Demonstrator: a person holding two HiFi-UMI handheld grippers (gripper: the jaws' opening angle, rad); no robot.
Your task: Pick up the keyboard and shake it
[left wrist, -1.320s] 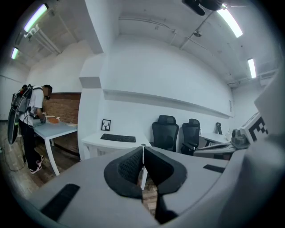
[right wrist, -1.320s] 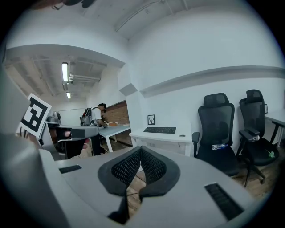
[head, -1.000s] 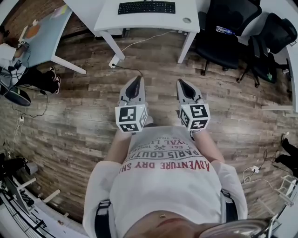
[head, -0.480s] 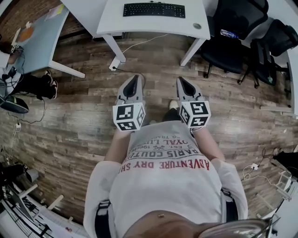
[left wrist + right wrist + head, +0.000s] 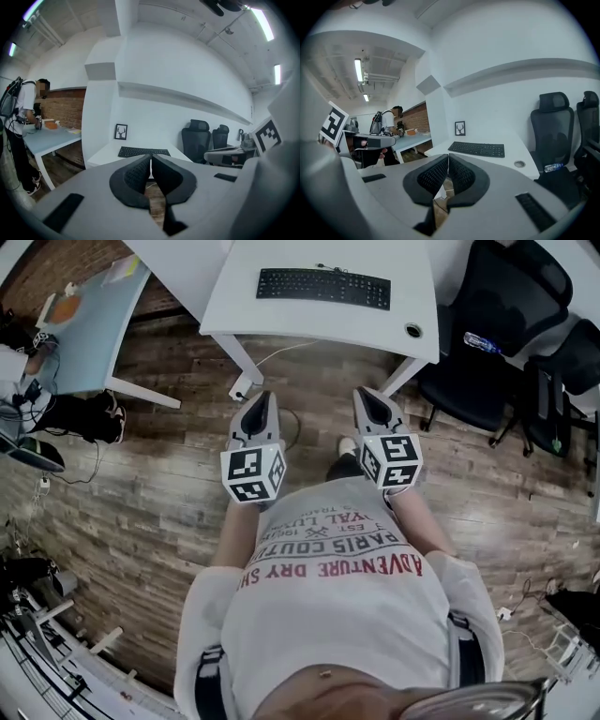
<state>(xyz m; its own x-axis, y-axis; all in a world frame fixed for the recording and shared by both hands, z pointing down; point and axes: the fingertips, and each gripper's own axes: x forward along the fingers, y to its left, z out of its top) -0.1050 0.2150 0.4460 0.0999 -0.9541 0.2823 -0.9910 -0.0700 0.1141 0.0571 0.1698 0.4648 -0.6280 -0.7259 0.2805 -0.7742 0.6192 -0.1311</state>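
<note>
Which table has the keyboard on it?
The white desk in the middle, straight ahead, holds the black keyboard. The pale blue table at the left carries only a few small items and no keyboard.

The head view looks steeply down from above; the gripper views look nearly level past the left tongs (image 5: 150, 156) and right tongs (image 5: 448, 155); all share the far desk (image 5: 281, 320) and keyboard (image 5: 323, 287).

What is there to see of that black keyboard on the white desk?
The keyboard is black, long and slim, apparently plastic, with rows of low keys. It lies flat on the white desk, its long edge running along the desk's front. Only the desk touches it, and nothing rests on it.
</note>
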